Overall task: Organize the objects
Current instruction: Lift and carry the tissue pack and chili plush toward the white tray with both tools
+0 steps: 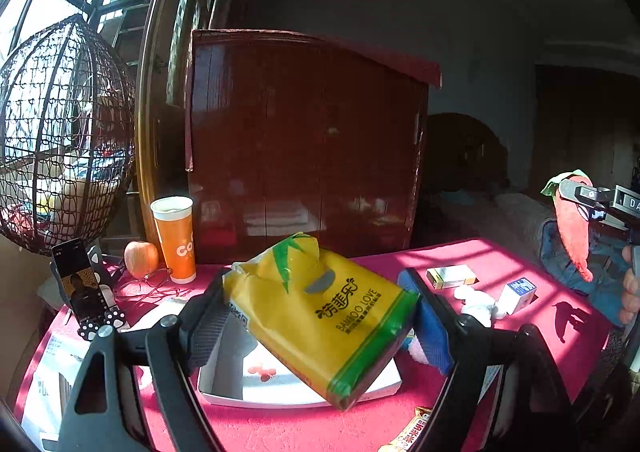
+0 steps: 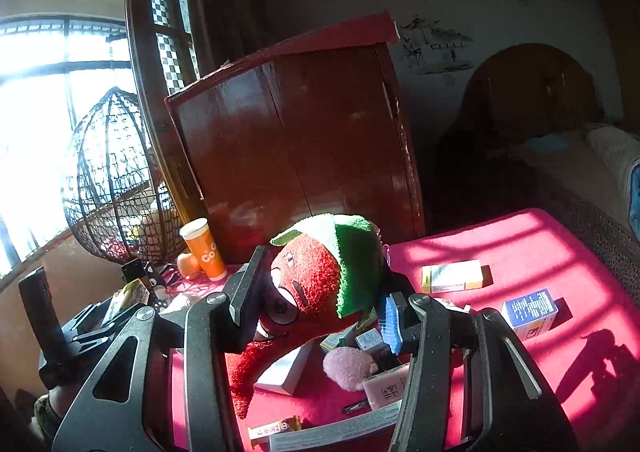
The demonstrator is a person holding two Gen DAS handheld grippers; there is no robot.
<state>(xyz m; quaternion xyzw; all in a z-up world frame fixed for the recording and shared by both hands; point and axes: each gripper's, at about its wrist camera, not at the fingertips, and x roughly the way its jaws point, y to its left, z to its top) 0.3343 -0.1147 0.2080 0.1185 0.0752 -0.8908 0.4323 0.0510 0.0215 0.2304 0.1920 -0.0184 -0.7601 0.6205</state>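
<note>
The left gripper (image 1: pixel 320 316) pinches a yellow tissue pack (image 1: pixel 320 312) (tilted) above a white tray (image 1: pixel 224 384); the right gripper (image 2: pixel 324 300) pinches a carrot plush (image 2: pixel 316 276).

Yellow-green tissue pack (image 1: pixel 320 316) — red-green plush (image 2: pixel 320 272) — magenta tablecloth (image 2: pixel 520 244).

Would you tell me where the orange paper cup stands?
The orange paper cup stands at the table's far left, beside the apple, before the wooden cabinet.
</note>
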